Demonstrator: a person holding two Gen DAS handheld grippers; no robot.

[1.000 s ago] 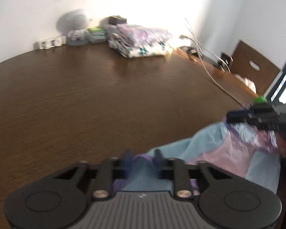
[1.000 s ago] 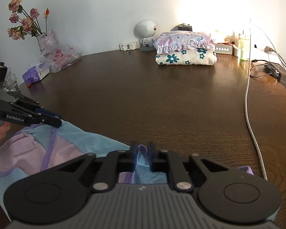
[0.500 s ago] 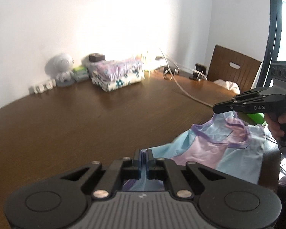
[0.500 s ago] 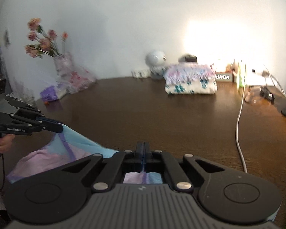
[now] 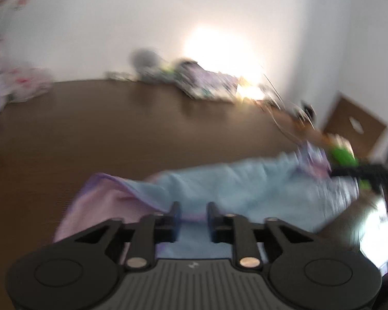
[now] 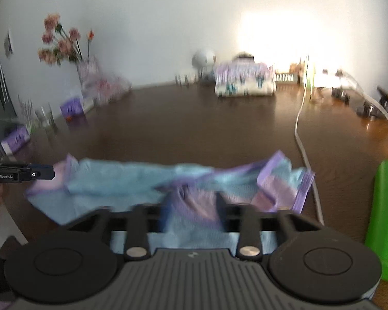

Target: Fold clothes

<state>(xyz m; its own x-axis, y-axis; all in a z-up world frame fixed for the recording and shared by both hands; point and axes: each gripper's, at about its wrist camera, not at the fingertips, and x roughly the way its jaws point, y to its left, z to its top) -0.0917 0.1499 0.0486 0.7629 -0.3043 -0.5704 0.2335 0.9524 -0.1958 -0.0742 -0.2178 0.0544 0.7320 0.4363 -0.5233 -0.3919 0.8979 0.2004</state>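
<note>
Strong glare bloomed on white wall (image 5: 219, 44) behind folded pile (image 6: 245, 82), washing out detail there. Left view heavily motion-smeared; right view softer blur, garment (image 6: 142, 183) smudged. Fisheye bent table (image 6: 194, 129) edge; dark vignette filled corners.
</note>
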